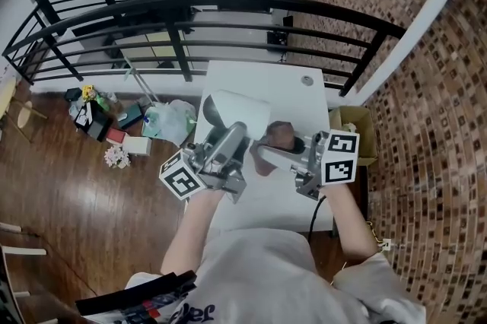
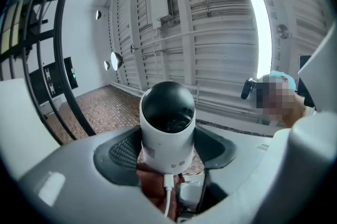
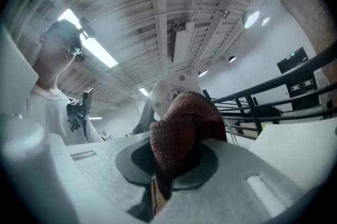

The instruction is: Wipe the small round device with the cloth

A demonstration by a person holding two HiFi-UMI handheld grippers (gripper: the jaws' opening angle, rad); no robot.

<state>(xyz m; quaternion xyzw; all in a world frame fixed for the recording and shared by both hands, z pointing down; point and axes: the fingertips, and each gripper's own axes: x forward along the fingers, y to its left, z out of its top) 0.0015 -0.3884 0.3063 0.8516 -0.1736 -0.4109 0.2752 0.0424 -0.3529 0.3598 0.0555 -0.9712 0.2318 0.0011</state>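
Left gripper (image 2: pixel 168 150) clamps the small round device (image 2: pixel 167 125) steady above the worktop (image 1: pixel 259 83); right gripper (image 3: pixel 171 162), pinching the cloth (image 3: pixel 179 125), should rub its base firmly.

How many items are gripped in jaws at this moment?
2. The small round device sits in the left gripper; the brown cloth is in the right gripper, next to the device.

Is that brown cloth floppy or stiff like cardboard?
Probably floppy: the reddish-brown knitted cloth bunches into a rounded lump where the right claw pinches it. Its coarse weave likely grips rather than slips on the white round device with a black dome.
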